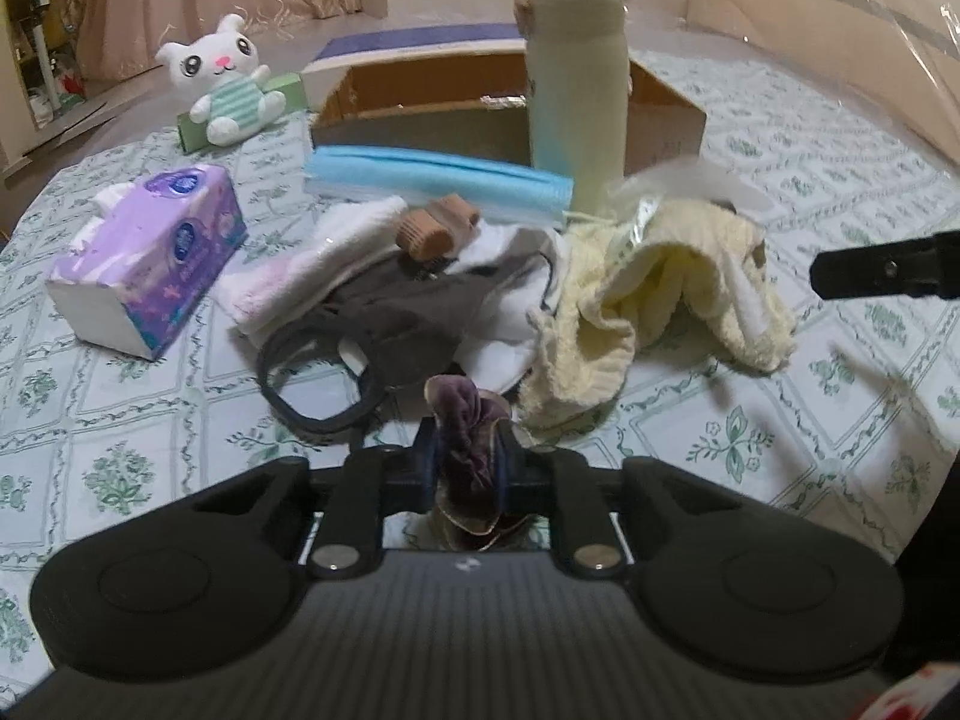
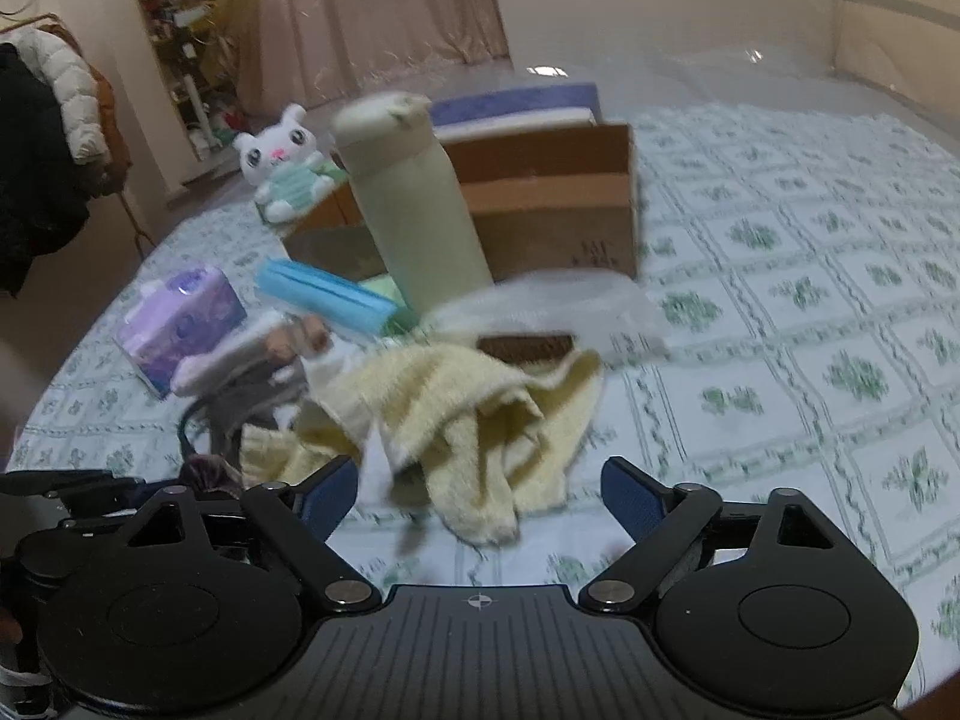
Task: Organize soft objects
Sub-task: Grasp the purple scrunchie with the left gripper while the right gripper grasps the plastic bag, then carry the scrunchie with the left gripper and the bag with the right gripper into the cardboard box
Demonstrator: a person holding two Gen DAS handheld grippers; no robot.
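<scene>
1. My left claw point(image 1: 470, 450) is pinched nearly shut on the purple velvet scrunchie point(image 1: 465, 420), at the pile's near edge on the bed point(image 1: 150, 420).
2. I should lift it straight up, clear of the dark mask straps point(image 1: 312, 384).
3. My right claw point(image 2: 480, 492) gapes wide, empty, just short of the yellow towel point(image 2: 480, 420).
4. The cardboard box point(image 1: 420, 120), toward the bed's far edge, shows only a foil scrap inside.

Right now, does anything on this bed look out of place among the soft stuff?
Yes. A hard cream bottle stands upright behind the heap, just in front of the cardboard box. The yellow towel and grey mask lie crumpled together, unsorted.
</scene>
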